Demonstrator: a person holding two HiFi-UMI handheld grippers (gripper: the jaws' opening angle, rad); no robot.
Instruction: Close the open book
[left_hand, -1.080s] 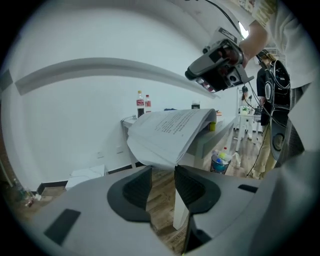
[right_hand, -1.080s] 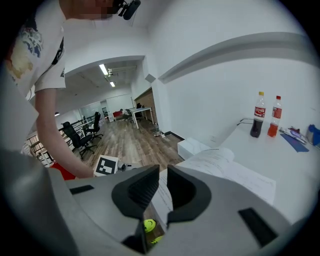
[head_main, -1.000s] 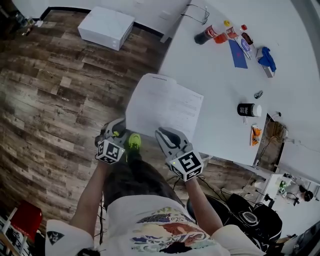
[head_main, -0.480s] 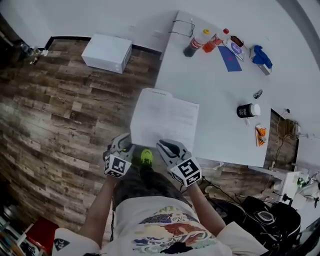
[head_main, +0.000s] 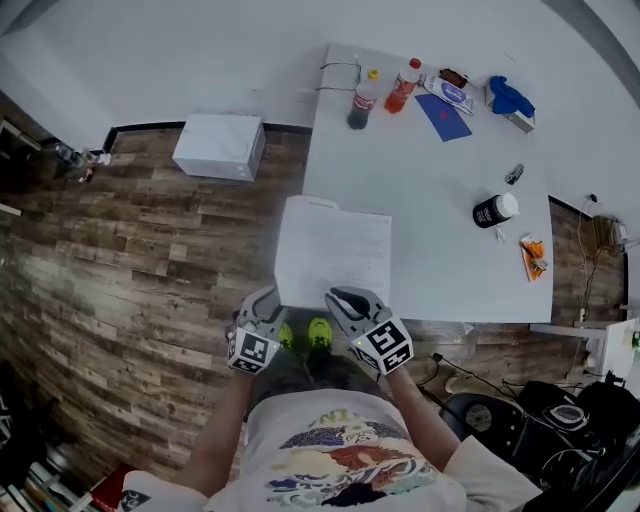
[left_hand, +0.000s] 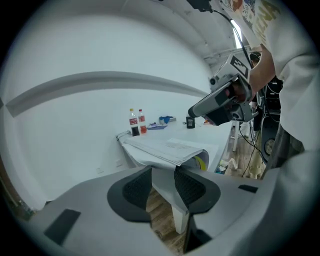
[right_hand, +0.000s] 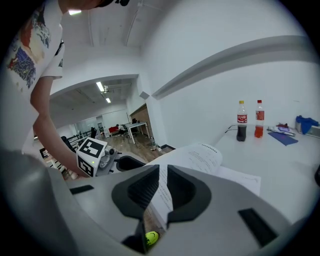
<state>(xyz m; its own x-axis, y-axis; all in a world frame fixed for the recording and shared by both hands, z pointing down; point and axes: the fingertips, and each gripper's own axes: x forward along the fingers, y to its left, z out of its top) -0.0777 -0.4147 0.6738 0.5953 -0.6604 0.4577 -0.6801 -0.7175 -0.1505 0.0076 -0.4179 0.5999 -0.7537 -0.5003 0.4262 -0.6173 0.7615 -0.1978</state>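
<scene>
We find the book (head_main: 335, 250) lying open at the near left corner of the table (head_main: 440, 170). The left tool (head_main: 266, 300) is clamped on its left edge, and the right tool (head_main: 345, 298) is pinched onto its pages. In our judgement the closing is not yet done: the fold-over is left.

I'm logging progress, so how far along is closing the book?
Done: both grippers are at the near edge of the book, which lies open, overhanging the table's left side. In hand: the right gripper pinches a printed page; the left gripper grips the left half's edge. Left: folding one half over; the book isn't closed yet.
</scene>
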